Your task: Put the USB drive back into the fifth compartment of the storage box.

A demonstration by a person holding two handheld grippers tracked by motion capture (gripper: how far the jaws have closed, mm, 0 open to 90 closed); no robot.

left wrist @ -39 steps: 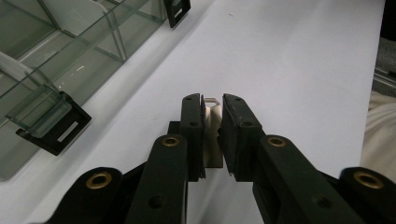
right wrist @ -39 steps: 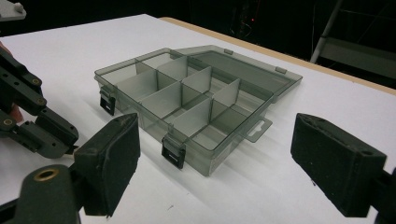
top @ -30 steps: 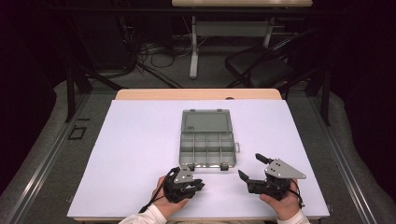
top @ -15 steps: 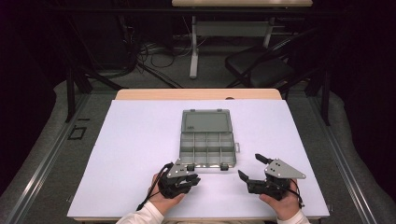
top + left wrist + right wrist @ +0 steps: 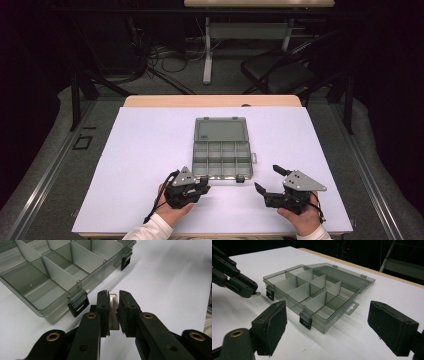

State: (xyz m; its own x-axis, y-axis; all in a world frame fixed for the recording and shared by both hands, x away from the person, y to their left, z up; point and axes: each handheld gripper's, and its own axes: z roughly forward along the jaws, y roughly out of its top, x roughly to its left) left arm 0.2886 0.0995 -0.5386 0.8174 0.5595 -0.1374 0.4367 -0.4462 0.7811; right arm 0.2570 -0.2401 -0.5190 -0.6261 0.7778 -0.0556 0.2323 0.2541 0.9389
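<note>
**Left gripper pinches small metal piece by open organizer box; right gripper spread**

Left gripper (image 5: 113,312), lower centre of its own view: jaws pressed onto a thin flat metal piece (image 5: 113,315) with a small hook or loop at its top end, held upright between the pads. What the piece is, can't tell. In the high view the left gripper (image 5: 202,185) sits lower centre-left, left hand (image 5: 172,210) under it, tips just beside the box's near left corner.

Right gripper (image 5: 327,327): jaws spread wide, nothing between them, box visible through the gap. High view puts the right gripper (image 5: 270,180) lower right, right hand (image 5: 300,217) behind it, near the box's near right corner but apart from it.

Clear grey organizer box (image 5: 221,160), centre of the high view, lid open and lying flat toward the top of frame. Compartments with dividers look empty. Two black latches (image 5: 78,305) on the near wall. Box rests on a white table (image 5: 140,150).

Upper frame: dark floor, cables, a chair (image 5: 280,75).
</note>
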